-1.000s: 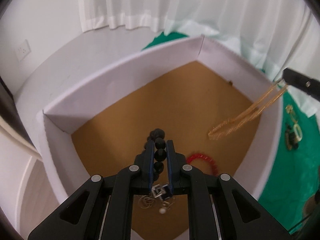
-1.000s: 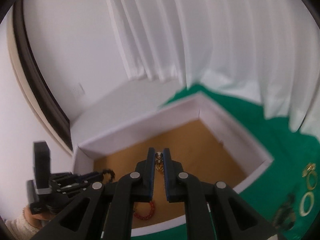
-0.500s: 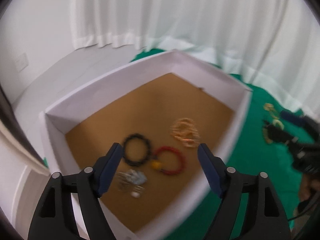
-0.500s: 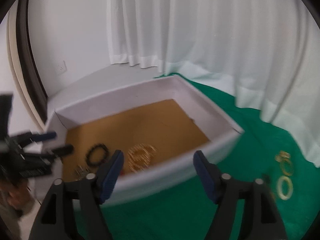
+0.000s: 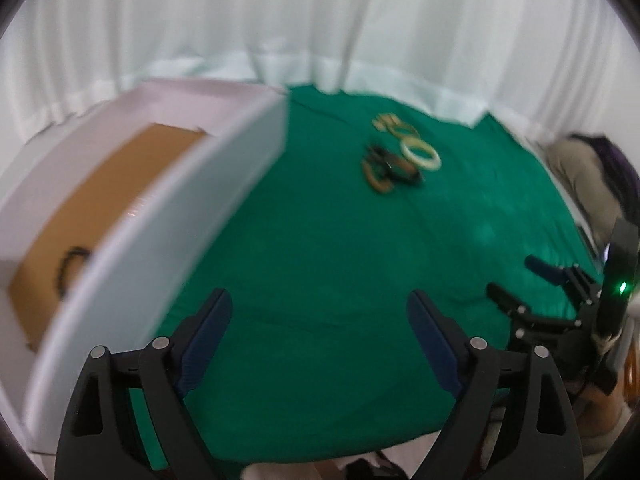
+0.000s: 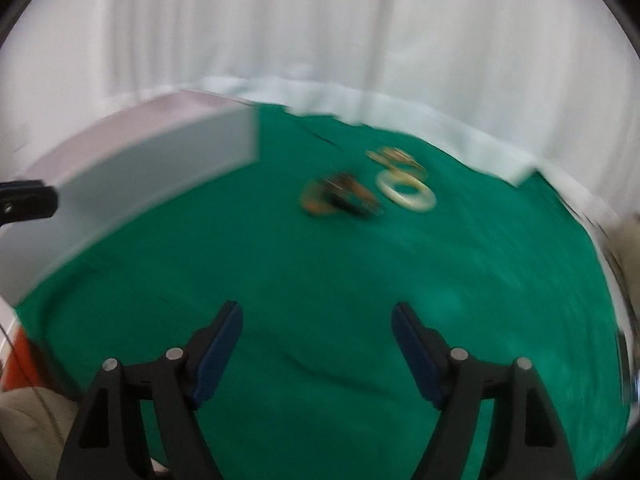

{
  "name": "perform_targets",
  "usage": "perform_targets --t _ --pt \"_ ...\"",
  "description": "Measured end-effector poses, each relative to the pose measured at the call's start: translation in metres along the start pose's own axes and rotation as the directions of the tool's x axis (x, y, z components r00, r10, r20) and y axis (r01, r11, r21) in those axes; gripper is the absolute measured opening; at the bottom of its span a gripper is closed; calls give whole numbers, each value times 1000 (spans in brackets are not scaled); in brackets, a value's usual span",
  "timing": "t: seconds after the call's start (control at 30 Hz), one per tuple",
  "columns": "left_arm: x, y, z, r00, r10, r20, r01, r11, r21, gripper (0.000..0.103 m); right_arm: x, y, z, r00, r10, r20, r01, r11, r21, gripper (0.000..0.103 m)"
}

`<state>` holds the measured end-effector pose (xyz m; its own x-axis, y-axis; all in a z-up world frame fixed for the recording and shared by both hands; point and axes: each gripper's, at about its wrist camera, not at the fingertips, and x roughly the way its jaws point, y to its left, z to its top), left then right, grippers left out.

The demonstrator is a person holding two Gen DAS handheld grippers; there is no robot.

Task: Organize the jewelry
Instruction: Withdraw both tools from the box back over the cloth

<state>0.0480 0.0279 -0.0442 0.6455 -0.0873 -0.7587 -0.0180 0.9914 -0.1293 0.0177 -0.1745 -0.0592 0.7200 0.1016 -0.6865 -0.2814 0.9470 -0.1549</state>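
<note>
My left gripper hangs over the green cloth; its jaws are opening and nothing is between them. My right gripper stands open and empty over the same cloth, and shows at the right. The white box with a brown floor lies to the left, and a black bead bracelet rests inside it. Farther back on the cloth lie a white bangle, a dark and brown heap of bracelets and gold pieces.
White curtains close off the back, with their hem lying on the cloth's far edge. A beige and dark shape sits at the right edge. The box's near wall stands left of both grippers. Open green cloth stretches between the grippers and the jewelry.
Both grippers let go of their jewelry inside the box and opened. Both then swung right, away from the box and over the green cloth, so the jewelry heap is now ahead.
</note>
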Motion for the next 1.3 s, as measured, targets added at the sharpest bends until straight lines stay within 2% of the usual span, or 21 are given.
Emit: perform_targets --t 0.13,0.27,0.47,0.6,1.07,1.2,1.3 --pt "27 -23 -15 998 -10 -59 13 998 57 90 3 -36 -23 999 -33 -30 37 990 138 78" --pt "39 -37 -26 994 -12 -109 21 996 83 90 4 -49 -32 999 -41 -15 43 978 203 79" --pt "47 -44 -23 994 21 -112 -9 995 99 90 4 -40 -39 1000 -11 3 10 984 179 79" --pt "56 -50 -16 992 71 -104 -59 992 116 90 3 -39 -39 1000 4 11 -6 982 190 79" --pt "83 -62 -6 982 160 -104 -140 975 173 90 12 -52 -41 1000 6 -8 -4 974 226 79" --pt "93 -59 -3 980 158 -125 -136 976 168 90 19 -52 -42 1000 15 -26 -9 974 226 79" --pt "98 -55 6 983 120 -141 -98 983 154 90 21 -53 -42 999 20 -32 -12 973 230 79"
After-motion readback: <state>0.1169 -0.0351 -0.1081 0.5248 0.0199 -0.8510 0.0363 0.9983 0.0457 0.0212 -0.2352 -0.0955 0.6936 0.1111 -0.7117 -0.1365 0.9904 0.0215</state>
